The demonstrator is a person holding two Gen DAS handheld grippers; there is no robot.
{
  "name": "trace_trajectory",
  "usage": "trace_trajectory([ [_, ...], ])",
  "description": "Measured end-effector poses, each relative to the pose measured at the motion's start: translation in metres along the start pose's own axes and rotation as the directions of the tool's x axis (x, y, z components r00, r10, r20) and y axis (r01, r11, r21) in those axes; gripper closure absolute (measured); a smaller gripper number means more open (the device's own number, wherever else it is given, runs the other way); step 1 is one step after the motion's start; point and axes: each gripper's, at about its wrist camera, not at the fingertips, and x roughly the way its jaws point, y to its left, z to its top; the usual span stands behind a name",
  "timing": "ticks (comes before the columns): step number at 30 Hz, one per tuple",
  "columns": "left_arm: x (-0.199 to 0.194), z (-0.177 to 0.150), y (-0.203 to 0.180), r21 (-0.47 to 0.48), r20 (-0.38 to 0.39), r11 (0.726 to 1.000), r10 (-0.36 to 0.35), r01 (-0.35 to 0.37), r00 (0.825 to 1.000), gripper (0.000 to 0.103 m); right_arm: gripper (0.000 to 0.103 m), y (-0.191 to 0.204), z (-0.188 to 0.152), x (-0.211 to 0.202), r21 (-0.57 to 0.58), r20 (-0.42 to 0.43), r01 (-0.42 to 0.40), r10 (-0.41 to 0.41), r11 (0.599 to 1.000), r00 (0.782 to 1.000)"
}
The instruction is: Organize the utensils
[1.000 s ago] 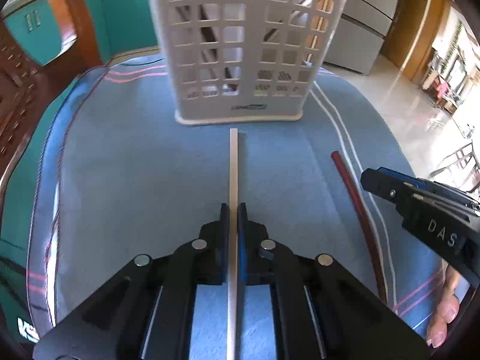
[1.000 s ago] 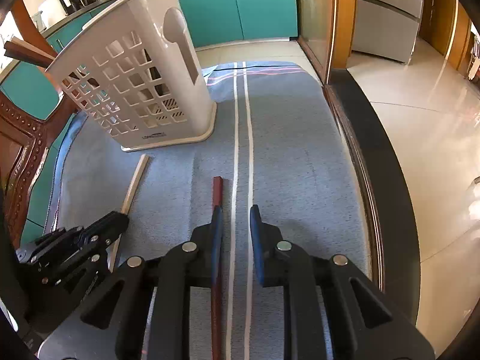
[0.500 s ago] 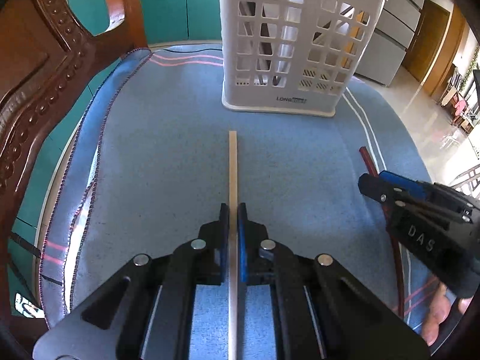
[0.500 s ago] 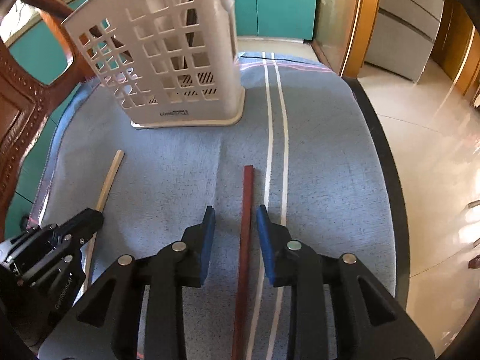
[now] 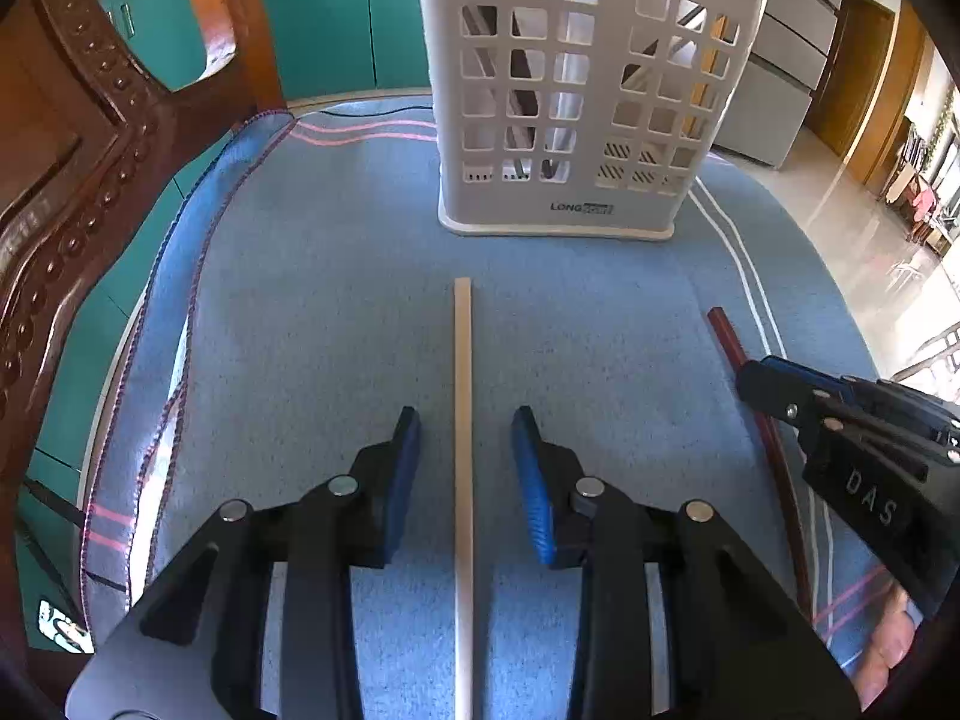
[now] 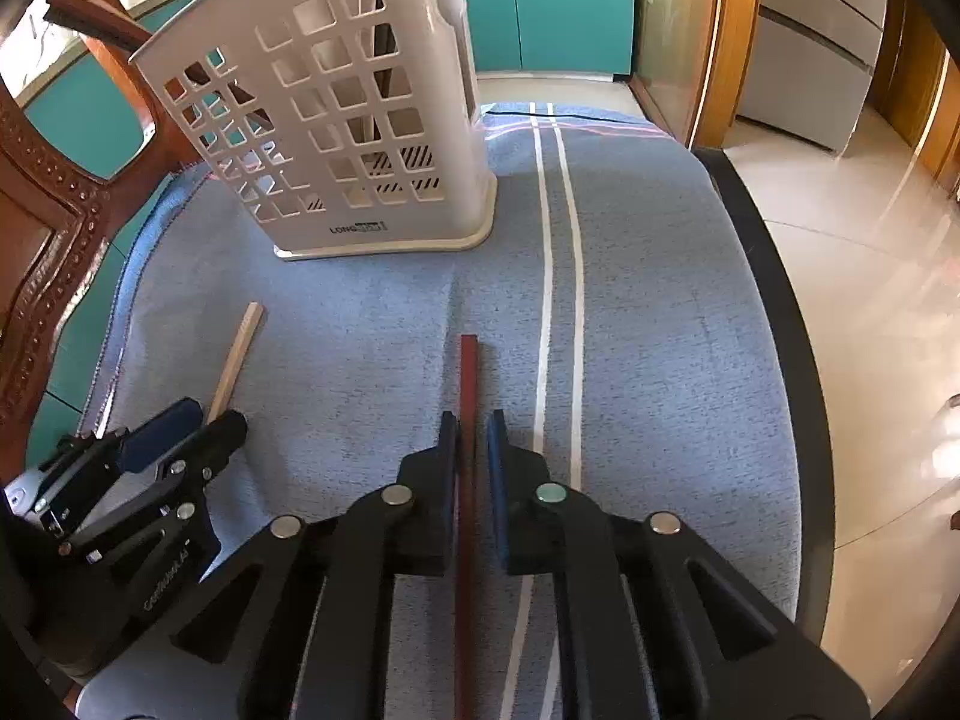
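Two chopsticks are not in the white basket (image 5: 576, 90) yet, so most of the job is left to do. Both lie flat on the blue cloth (image 5: 312, 324) that covers the counter, in front of the basket and well apart from it. Dark sticks already show through the holes in the basket, so it looks like some things are put away, though I cannot tell what they are. The pale chopstick (image 5: 462, 420) lies between the jaws of the left gripper (image 5: 465, 456). Those jaws have just been opening and now stand spread, with a gap on each side of the stick, so nothing is pinched there. The dark red chopstick (image 6: 468, 396) runs between the jaws of the right gripper (image 6: 472, 450). Those jaws have just been closing and are now almost pressed together around the red stick. The left one touches it, but a thin gap may be left on the other side, so I cannot tell if the pinch is tight. The red stick is not lifted off the cloth.
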Motion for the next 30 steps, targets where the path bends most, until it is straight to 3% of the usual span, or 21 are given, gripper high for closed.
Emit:
trace_trajectory([
  [16, 0.003, 0.004, 0.005, 0.005, -0.012, 1.000, 0.023, -0.023, 1.000, 0.049, 0.084, 0.006, -0.001, 0.006, -0.030, 0.005, 0.022, -0.022, 0.999, 1.000],
  [26, 0.010, 0.013, 0.008, 0.008, -0.021, 1.000, -0.001, 0.002, 1.000, 0.049, 0.077, 0.020, -0.003, 0.010, -0.082, 0.018, 0.052, -0.051, 0.995, 0.999],
  [29, 0.012, 0.016, 0.009, 0.013, -0.017, 1.000, -0.009, 0.009, 1.000, 0.056, 0.077, 0.018, -0.004, 0.009, -0.076, 0.017, 0.040, -0.038, 0.996, 0.999],
  [30, 0.012, 0.017, 0.009, 0.017, -0.016, 1.000, -0.012, 0.012, 1.000, 0.062, 0.079, 0.017, -0.004, 0.009, -0.071, 0.017, 0.034, -0.033, 0.997, 0.999],
])
